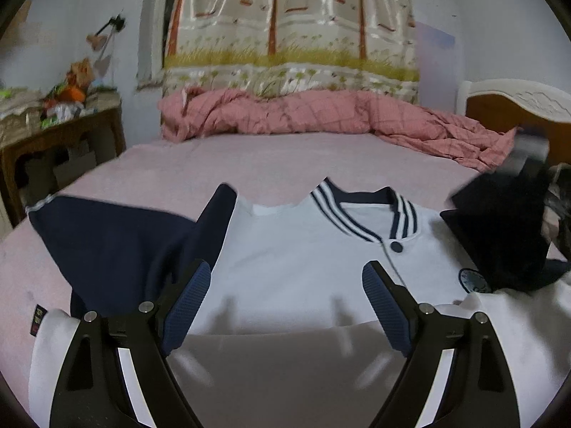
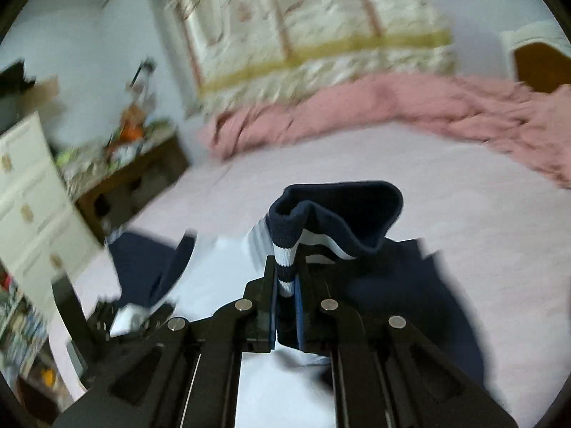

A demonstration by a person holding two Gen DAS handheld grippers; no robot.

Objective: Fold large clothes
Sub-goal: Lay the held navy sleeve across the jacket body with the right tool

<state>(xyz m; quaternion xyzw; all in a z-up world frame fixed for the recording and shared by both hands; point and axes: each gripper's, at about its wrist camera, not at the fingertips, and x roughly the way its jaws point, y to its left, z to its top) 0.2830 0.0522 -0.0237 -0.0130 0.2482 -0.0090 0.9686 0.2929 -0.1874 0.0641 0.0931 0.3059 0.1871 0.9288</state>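
A white jacket (image 1: 303,267) with navy sleeves and a striped collar (image 1: 360,214) lies front up on the pink bed sheet (image 1: 249,164). My left gripper (image 1: 285,289) hovers open over the jacket's lower body, with only flat cloth below its blue pads (image 1: 189,303). The left navy sleeve (image 1: 117,246) lies spread out to the left. In the right wrist view my right gripper (image 2: 285,281) is shut on the striped cuff (image 2: 285,260) of the right navy sleeve (image 2: 342,210), which is lifted off the bed. The picture there is blurred by motion.
A crumpled pink quilt (image 1: 321,114) lies along the far side of the bed under a tree-print curtain (image 1: 285,25). A cluttered wooden table (image 1: 60,132) stands at the left, a headboard (image 1: 517,107) at the right. White drawers (image 2: 32,192) show in the right wrist view.
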